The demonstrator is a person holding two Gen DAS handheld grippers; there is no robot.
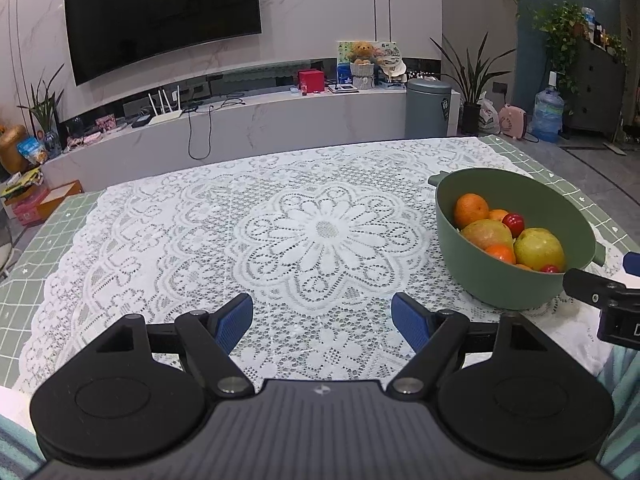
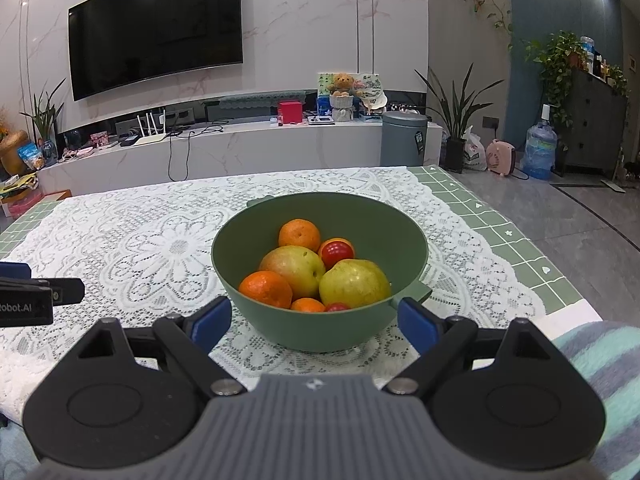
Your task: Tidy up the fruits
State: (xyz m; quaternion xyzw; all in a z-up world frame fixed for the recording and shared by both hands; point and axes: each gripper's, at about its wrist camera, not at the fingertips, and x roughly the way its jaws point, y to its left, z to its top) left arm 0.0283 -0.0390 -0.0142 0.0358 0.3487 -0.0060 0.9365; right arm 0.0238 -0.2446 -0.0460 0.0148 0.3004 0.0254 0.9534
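Observation:
A green bowl [image 2: 372, 220] with side handles stands on the lace tablecloth [image 2: 152, 248], directly ahead of my right gripper [image 2: 316, 320]. Inside lie several oranges [image 2: 299, 235], two yellow-green pears [image 2: 354, 283] and small red tomatoes [image 2: 335, 253]. The right gripper is open, its blue pads on either side of the bowl's near wall without touching it. My left gripper [image 1: 322, 322] is open too, over bare lace, with the bowl [image 1: 500, 280] off to its right. Each gripper shows at the other view's edge.
The table [image 2: 520, 264] has a green gridded cloth under the lace, with its right edge dropping to a grey floor. A striped blue-green cloth [image 2: 600, 368] lies at the near right. Beyond the table stand a TV wall, a low shelf and a bin.

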